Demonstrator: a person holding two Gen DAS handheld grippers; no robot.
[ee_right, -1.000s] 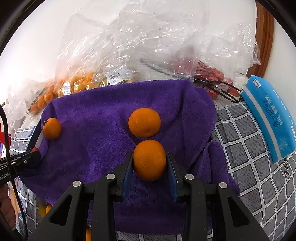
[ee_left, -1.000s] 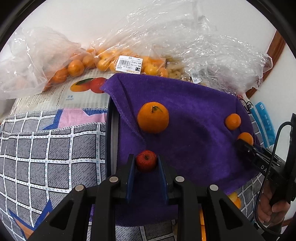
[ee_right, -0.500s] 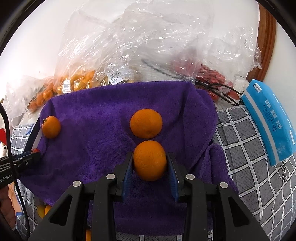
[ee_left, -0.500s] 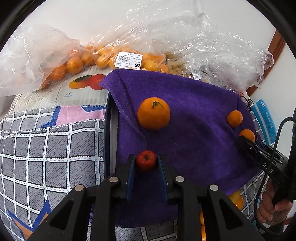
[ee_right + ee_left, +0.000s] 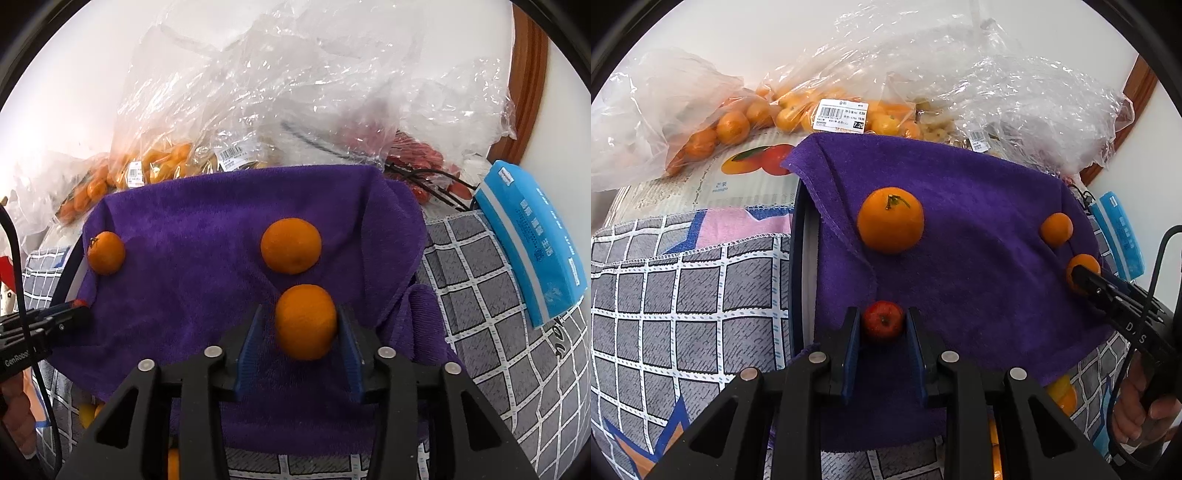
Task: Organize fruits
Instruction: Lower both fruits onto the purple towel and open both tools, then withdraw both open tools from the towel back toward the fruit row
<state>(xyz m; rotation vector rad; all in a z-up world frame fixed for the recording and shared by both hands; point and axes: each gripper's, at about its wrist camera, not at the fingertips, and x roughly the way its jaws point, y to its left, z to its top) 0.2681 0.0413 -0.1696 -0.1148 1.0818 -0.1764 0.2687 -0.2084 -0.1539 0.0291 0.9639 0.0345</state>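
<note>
A purple towel [image 5: 960, 229] covers a round tray. My left gripper [image 5: 882, 325] is shut on a small red fruit [image 5: 882, 320] just above the towel's near left edge. A large orange with a stem [image 5: 890, 219] lies ahead of it. My right gripper [image 5: 306, 325] is shut on an orange [image 5: 306, 322] at the towel's near right part; it also shows in the left wrist view [image 5: 1082, 267]. Another orange [image 5: 290, 245] lies just beyond it, and the stemmed orange [image 5: 106, 252] lies at the far left.
Clear plastic bags of oranges [image 5: 731, 125] and other fruit [image 5: 413, 155] are piled behind the towel against the wall. A blue packet [image 5: 532, 243] lies at the right on the checked cloth [image 5: 683, 295]. The tray rim [image 5: 801, 258] shows at the towel's left.
Both grippers keep their fruits. The views shifted slightly, as both grippers drew back a little from the towel.
</note>
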